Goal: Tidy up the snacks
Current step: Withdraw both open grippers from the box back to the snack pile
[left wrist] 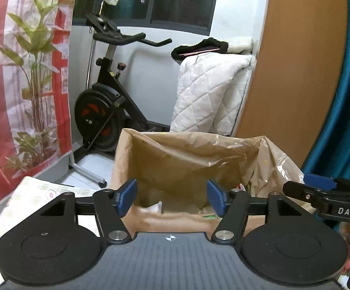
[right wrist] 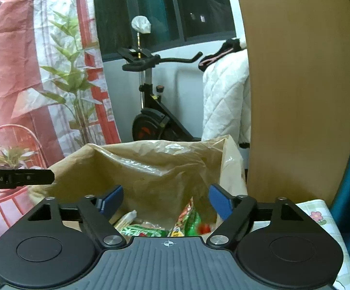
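Both grippers, left gripper and right gripper, gaped empty over the bag, snack packets already inside at six o'clock.

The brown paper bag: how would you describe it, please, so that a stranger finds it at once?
Find the black exercise bike under the dark window; the brown paper bag stands open in front of it, on this side. Only it has a clear plastic liner and green snack packets inside.

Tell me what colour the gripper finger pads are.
Blue pads, clearest in the right wrist view.
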{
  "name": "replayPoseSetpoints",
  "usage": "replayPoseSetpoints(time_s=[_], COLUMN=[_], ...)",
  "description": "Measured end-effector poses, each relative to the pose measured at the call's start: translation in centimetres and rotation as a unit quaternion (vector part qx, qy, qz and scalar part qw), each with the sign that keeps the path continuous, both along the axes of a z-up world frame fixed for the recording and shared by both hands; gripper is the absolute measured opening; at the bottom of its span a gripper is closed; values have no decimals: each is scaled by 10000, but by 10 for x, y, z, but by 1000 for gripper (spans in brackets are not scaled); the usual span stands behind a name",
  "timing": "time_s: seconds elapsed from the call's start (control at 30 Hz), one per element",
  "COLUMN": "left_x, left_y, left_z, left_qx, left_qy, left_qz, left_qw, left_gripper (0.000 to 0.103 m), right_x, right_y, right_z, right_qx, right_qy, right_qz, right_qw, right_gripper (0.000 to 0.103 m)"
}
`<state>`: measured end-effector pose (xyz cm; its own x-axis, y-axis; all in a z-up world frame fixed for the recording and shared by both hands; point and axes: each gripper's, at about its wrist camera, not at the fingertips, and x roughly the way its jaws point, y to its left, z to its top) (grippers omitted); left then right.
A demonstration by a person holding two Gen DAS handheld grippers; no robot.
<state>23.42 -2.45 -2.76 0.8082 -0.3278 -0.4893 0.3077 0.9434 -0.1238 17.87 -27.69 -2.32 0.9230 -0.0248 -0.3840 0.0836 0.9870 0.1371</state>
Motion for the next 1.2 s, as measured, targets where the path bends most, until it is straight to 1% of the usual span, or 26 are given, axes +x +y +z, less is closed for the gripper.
replayPoseSetpoints(time_s=[0.03, 0.2, 0.3, 0.4, 0.53, 0.6, 0.7, 0.8, 0.93, 1.07, 1.2], left_x=[-6, -31, -47, -62, -81, -91, -102, -111, -124, -134, -144], left_y=[2, 14, 22, 29, 41, 47, 57, 69, 80, 90, 92], left_z=[2, 10, 12, 11, 4, 0, -9, -18, -32, -51, -72], left_qx=[14, -21, 48, 176, 184, 256, 392, 380, 470, 412, 392], left_qy=[-19, -29, -41, -32, 34, -2, 16, 106, 148, 399, 650], left_qz=[-2, 45, 48, 37, 28, -29, 28, 52, 15, -35, -149], left_qw=[10000, 10000, 10000, 9998, 9998, 9997, 9992, 9992, 9988, 9983, 9970], left_gripper=[68, 69, 69, 69, 69, 69, 69, 69, 69, 68, 68], right_x=[-5, -33, -50, -62, -78, -86, -97, -102, -109, -115, -119], right_y=[2, 13, 23, 33, 46, 53, 61, 68, 76, 86, 98], right_z=[1, 5, 5, 3, -4, -8, -17, -27, -46, -72, -101], right_qx=[-6, 92, 101, 67, 46, 45, 103, 164, 241, 278, 273], right_qy=[-30, -132, -166, -147, -89, -99, -66, 46, 124, 245, 565], right_qz=[11, 117, 197, 192, 226, 247, 254, 222, 179, 51, 196], right_qw=[10000, 9998, 9996, 9997, 9997, 9996, 9996, 9996, 9995, 9993, 9978], right_gripper=[85, 90, 94, 97, 100, 101, 101, 102, 102, 102, 102])
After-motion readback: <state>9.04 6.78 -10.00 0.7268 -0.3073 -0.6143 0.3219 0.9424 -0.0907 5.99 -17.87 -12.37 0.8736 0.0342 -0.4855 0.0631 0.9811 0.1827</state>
